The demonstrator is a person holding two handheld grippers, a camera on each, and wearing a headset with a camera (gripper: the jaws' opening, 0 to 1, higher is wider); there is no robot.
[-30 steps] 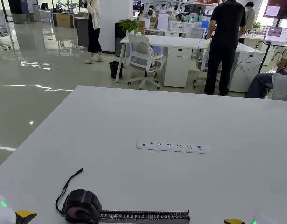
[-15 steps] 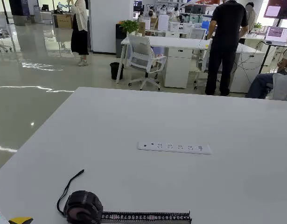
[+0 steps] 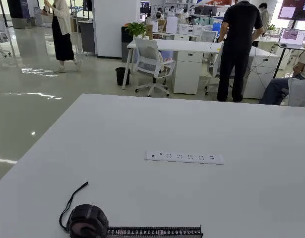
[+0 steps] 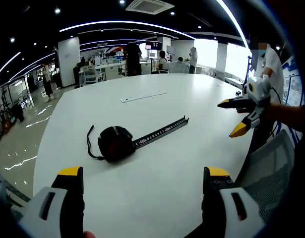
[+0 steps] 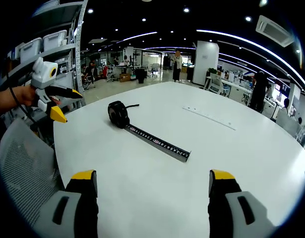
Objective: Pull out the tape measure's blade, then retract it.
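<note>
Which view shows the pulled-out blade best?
The right gripper view: the blade lies whole and near, from case to tip. The left gripper view shows it whole but smaller; the head view has it at the bottom edge.

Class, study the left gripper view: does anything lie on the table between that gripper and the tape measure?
Nothing visible does. Bare white table separates the open left gripper from the tape measure. The power strip lies beyond it, and the right gripper hangs off to one side.

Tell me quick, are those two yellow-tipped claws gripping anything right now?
Left gripper: open, holding nothing.
Right gripper: open, holding nothing.
</note>
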